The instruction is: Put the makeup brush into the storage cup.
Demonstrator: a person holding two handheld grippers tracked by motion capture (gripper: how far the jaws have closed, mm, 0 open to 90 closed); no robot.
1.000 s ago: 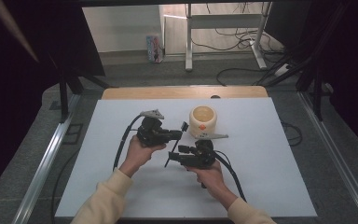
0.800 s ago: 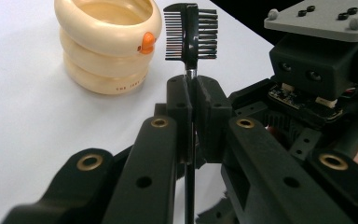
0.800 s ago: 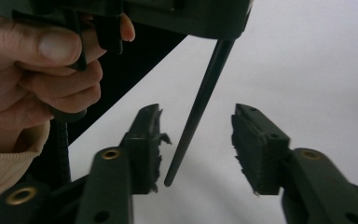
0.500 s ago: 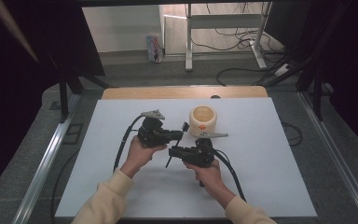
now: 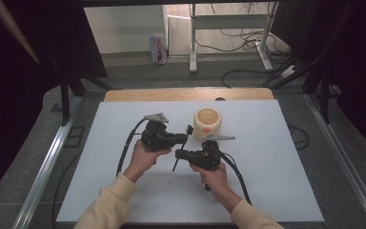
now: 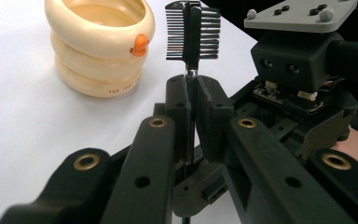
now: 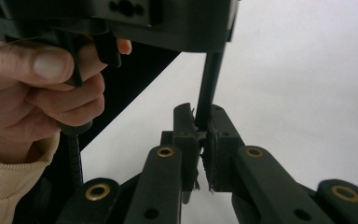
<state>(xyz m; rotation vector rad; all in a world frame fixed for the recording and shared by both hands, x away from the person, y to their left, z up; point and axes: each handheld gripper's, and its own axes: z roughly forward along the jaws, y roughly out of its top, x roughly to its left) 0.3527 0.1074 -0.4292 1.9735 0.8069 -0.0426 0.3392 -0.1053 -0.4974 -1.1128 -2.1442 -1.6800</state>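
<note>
High view: near the table's (image 5: pixel 124 200) middle, left gripper (image 6: pixel 192 100) and right gripper (image 7: pixel 201 126) both pinch one comb (image 6: pixel 192 30) (beside a ringed cup (image 5: pixel 208 122)). Risk: uneven pulling twists the thin handle free, dropping it.

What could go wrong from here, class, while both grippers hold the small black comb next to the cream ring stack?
Both the left gripper and the right gripper are shut on the thin handle of the comb. If the hands pull or twist unevenly, the handle may bend or slip out of one grip.

The comb's teeth stand close to the cream ring stack. A sideways swing could knock or push the stack across the white table.
</note>
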